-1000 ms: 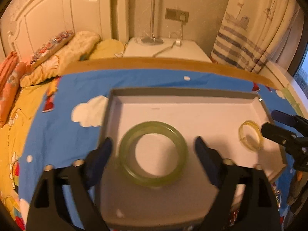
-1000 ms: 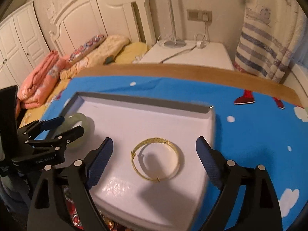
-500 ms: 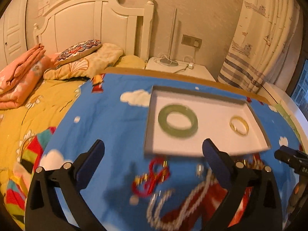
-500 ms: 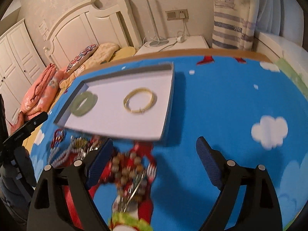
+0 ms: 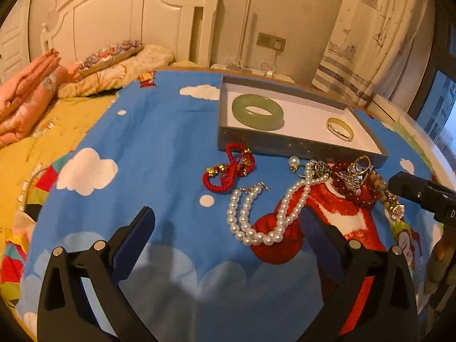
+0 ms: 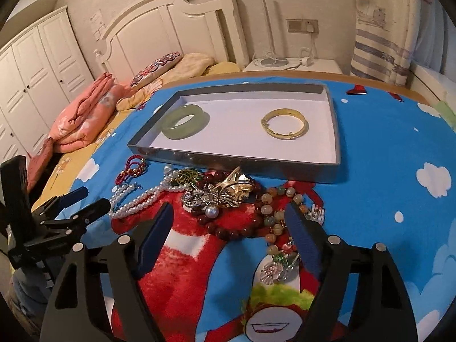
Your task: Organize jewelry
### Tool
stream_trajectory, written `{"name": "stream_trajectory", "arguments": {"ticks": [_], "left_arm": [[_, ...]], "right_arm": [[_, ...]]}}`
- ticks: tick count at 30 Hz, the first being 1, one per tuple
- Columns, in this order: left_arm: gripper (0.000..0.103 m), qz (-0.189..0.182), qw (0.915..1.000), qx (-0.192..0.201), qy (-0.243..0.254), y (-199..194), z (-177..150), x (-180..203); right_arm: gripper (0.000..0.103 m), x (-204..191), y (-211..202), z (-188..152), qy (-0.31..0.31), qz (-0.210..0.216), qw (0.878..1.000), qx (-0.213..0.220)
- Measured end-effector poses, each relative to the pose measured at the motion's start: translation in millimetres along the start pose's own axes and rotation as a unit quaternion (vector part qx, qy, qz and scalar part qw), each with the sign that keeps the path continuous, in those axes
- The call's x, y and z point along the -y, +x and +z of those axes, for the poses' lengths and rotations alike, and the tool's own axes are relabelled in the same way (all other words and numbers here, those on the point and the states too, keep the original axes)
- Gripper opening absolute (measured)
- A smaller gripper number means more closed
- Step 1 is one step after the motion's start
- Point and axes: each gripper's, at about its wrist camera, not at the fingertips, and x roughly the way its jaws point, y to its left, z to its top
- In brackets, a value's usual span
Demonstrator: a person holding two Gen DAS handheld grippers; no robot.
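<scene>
Both tools have drawn back from the tray (image 6: 233, 163); spread, empty; right tool (image 6: 228, 222) just narrowing over tangled beads (image 6: 256, 213).

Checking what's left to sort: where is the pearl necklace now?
The pearl necklace lies on the blue bedspread outside the tray, right of the red cord and left of the red bead pile.
</scene>
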Motion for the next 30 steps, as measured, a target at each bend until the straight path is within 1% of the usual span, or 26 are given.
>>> {"name": "stream_trajectory", "arguments": {"ticks": [1,3,4,6,7,10,11,14,15,16,17,19,20,21,23,24,25,28,30], "left_arm": [[0.101,-0.005,1.0,-0.005,-0.003,1.1,-0.7,-1.6],[0.101,-0.023,0.9997,-0.006,-0.008,1.4,-1.4,-4.2],[0.101,-0.025,0.9996,-0.006,-0.01,2.6,1.2,-3.5],[0.101,-0.037,0.9991,-0.009,-0.021,4.2,1.2,-6.9],[0.101,-0.041,0.9988,-0.013,-0.025,6.0,2.4,-7.7],[0.101,-0.062,0.997,-0.023,-0.039,11.2,3.8,-12.2],[0.101,-0.064,0.9968,-0.025,-0.041,12.6,4.5,-12.3],[0.101,-0.068,0.9966,-0.022,-0.042,12.3,3.9,-11.6],[0.101,-0.069,0.9965,-0.021,-0.042,12.3,4.0,-11.1],[0.101,-0.07,0.9964,-0.02,-0.042,12.3,4.7,-12.4],[0.101,-0.072,0.9963,-0.02,-0.043,12.0,4.8,-13.0],[0.101,-0.074,0.996,-0.02,-0.046,11.8,4.5,-13.9],[0.101,-0.075,0.9959,-0.02,-0.046,11.9,4.2,-14.4],[0.101,-0.076,0.9959,-0.02,-0.045,12.0,4.3,-14.3],[0.101,-0.077,0.9958,-0.019,-0.046,11.9,4.3,-14.4],[0.101,-0.077,0.9958,-0.02,-0.046,12.2,4.4,-14.6],[0.101,-0.077,0.9958,-0.02,-0.046,11.8,4.3,-14.9],[0.101,-0.077,0.9958,-0.02,-0.047,11.2,4.3,-15.2],[0.101,-0.077,0.9957,-0.02,-0.047,11.3,4.1,-15.6]], "right_arm": [[0.077,3.4,-2.2,-1.9,0.007,-0.009,1.0,0.002],[0.077,11.4,-8.8,-10.5,0.019,-0.05,0.999,0.01],[0.077,15.1,-10.2,-15.0,0.021,-0.067,0.997,0.01],[0.077,21.3,-10.1,-21.3,0.03,-0.079,0.996,0.006],[0.077,24.6,-7.0,-25.0,0.035,-0.082,0.996,-0.004],[0.076,27.8,2.0,-25.3,0.037,-0.097,0.994,-0.02],[0.075,26.4,4.6,-24.6,0.032,-0.101,0.994,-0.025],[0.068,21.4,14.6,-25.2,0.016,-0.109,0.993,-0.044],[0.064,20.7,14.3,-25.7,0.013,-0.113,0.993,-0.042],[0.058,21.5,13.4,-25.6,0.016,-0.11,0.993,-0.039],[0.055,22.8,12.8,-25.6,0.019,-0.108,0.993,-0.037],[0.045,26.6,9.9,-27.8,0.023,-0.106,0.993,-0.036],[0.042,26.6,8.8,-28.5,0.017,-0.106,0.994,-0.036],[0.035,26.8,6.8,-30.2,0.011,-0.106,0.994,-0.037],[0.031,30.1,1.4,-33.2,0.016,-0.101,0.994,-0.035],[0.025,32.6,-1.7,-34.8,0.021,-0.097,0.994,-0.033],[0.023,35.9,-5.2,-37.0,0.027,-0.092,0.995,-0.032],[0.023,41.6,-9.3,-41.4,0.032,-0.095,0.994,-0.034],[0.024,44.2,-10.6,-42.4,0.037,-0.09,0.995,-0.033]]}}
